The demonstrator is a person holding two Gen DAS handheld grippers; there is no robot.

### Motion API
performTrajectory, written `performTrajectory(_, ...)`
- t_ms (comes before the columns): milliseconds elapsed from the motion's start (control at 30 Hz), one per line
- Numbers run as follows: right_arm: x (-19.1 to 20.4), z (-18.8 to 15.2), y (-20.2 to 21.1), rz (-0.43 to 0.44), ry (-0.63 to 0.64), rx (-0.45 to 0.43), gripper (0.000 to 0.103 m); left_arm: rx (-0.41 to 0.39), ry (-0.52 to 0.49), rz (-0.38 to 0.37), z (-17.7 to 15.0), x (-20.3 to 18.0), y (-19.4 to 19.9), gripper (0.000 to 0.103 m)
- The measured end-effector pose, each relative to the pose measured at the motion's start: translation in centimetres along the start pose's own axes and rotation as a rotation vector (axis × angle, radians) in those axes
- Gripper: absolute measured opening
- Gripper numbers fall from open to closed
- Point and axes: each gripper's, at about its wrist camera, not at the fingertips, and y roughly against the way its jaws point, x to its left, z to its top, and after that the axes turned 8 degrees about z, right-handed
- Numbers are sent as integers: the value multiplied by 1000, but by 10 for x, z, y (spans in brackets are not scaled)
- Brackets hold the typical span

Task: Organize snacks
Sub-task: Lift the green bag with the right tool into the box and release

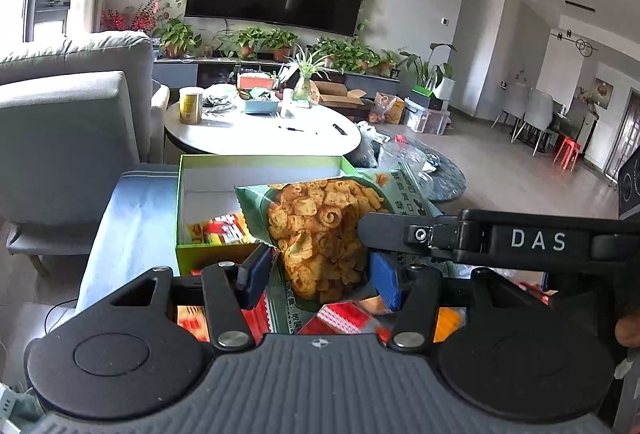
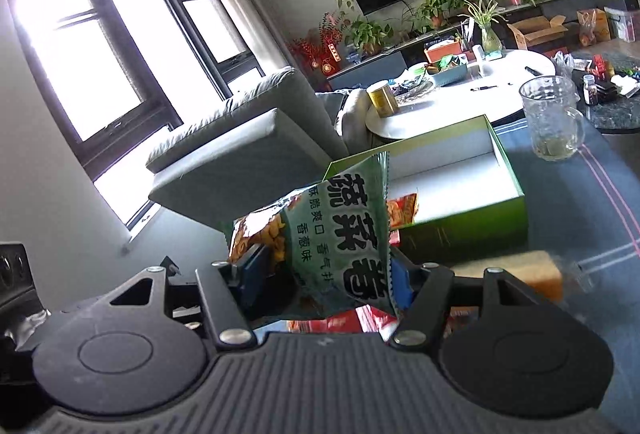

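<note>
A green snack bag (image 1: 316, 230) with a clear window full of orange crisps hangs in the air between both grippers. My left gripper (image 1: 320, 276) is shut on its lower part, blue pads against both sides. My right gripper (image 2: 324, 278) is shut on the same green bag (image 2: 340, 234) from the other end. In the left wrist view, one black finger (image 1: 400, 234) of the right gripper reaches in from the right. Just behind the bag stands an open green box (image 1: 260, 161) with a white inside, holding red and yellow snack packs (image 1: 224, 230). The box (image 2: 460, 230) is mostly bare on its far side.
The box sits on a blue striped cloth (image 1: 132, 218). Loose red packs (image 1: 344, 318) lie under the grippers, and an orange pack (image 2: 520, 274) lies right of the box. A glass mug (image 2: 554, 121) stands behind. A grey armchair (image 1: 68, 121) is at left, a cluttered white oval table (image 1: 264, 137) beyond.
</note>
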Motion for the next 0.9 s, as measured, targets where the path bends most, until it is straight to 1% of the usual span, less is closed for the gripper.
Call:
performTrajectory(167, -8, 13, -23, 0, -25, 10, 63, 8, 7, 15, 14, 13, -25, 50)
performTrajectory(300, -14, 27, -42, 3, -46, 10, 63, 4, -12, 30, 31, 19, -45, 51)
performTrajectory(500, -29, 49, -67, 21, -115, 8, 63, 8, -30, 45, 51, 31, -76, 51)
performTrajectory(700, -37, 58, -96, -5, -116, 21, 63, 36, -22, 60, 57, 43, -108, 51)
performTrajectory(900, -54, 60, -127, -14, -135, 63, 64, 84, -2, 62, 56, 60, -145, 51)
